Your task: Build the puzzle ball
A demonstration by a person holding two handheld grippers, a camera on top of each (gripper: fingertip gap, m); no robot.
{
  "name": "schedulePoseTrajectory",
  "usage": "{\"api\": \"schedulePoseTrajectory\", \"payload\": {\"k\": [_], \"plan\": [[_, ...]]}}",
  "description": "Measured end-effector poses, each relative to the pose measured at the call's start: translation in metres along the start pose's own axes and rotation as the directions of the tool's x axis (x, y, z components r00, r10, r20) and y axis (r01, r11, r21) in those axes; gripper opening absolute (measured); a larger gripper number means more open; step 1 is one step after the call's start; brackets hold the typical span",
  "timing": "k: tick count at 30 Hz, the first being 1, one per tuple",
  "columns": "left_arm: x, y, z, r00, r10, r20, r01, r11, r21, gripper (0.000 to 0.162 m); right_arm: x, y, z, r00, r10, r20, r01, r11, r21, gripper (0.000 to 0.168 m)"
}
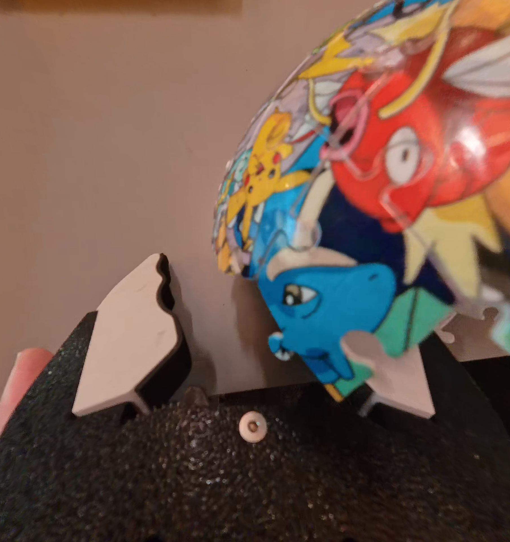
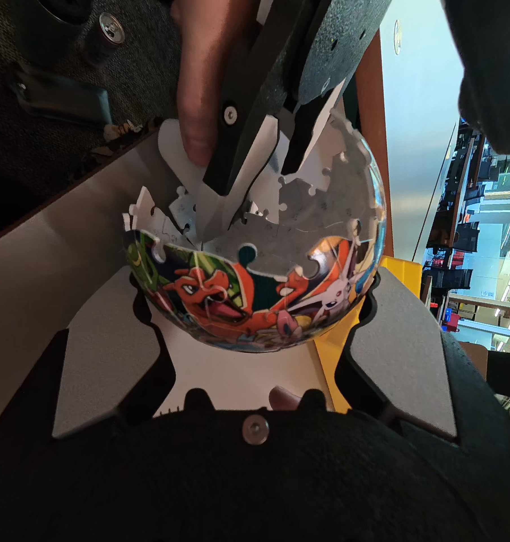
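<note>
**Half-built puzzle ball cradled by the right gripper, left gripper straddling its rim**

Here, you are holding the puzzle ball [image 2: 248, 293] as an open shell, roughly half built, just above the pale table [image 2: 42, 278]. Its printed outside is facing the right wrist camera, and its jagged, unfinished rim is pointing away, toward the left tool.

The right gripper [image 2: 255, 281] is spreading wide, and its two fingertips are meeting the shell's opposite flanks, so it is carrying the ball between them. A yellow bin [image 2: 400, 269] is showing just behind the ball on that side.

The left gripper [image 1: 248, 293] is reaching down into the shell's mouth from the far side, its jaws standing apart with nothing in them. In the left wrist view the shell wall is lying to the right of centre. The right-hand finger is sitting behind that wall, while the left-hand finger is standing clear of it with open space between them. Whether the hidden finger is actually pressing on the grey inner face is hard to tell, since the wall is covering its tip.

The coming move is probably turning on this: the rim is running between the left tool's fingers, closer to its right one. The left tool is the nearer one to the open edge.
</note>
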State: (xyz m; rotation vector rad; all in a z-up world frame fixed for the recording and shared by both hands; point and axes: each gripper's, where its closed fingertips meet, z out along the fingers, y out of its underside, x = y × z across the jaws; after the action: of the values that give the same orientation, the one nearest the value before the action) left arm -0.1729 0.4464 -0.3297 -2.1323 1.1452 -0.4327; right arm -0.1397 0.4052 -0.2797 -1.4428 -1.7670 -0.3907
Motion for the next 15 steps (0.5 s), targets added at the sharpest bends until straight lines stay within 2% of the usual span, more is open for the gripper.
{"api": "schedulePoseTrajectory", "payload": {"k": [1, 7, 15], "plan": [[-0.0014, 0.0004, -0.0013, 1.000, -0.002, 0.025, 0.002, 1.000, -0.007, 0.110, 0.0001, 0.0000, -0.0001, 1.000, 0.004, -0.007, -0.004, 1.000, -0.007, 0.140], [-0.0051, -0.0003, -0.0023, 0.989, -0.077, 0.126, 0.078, 0.997, -0.002, 0.107, 0.0000, -0.0011, -0.0005, 0.999, 0.004, -0.053, -0.007, 0.999, -0.049, 0.140], [-0.0034, 0.0003, -0.0059, 0.988, -0.062, 0.143, 0.062, 0.998, 0.001, 0.102, -0.0002, 0.0006, -0.0017, 0.998, -0.004, -0.066, -0.001, 0.998, -0.066, 0.140]]}}
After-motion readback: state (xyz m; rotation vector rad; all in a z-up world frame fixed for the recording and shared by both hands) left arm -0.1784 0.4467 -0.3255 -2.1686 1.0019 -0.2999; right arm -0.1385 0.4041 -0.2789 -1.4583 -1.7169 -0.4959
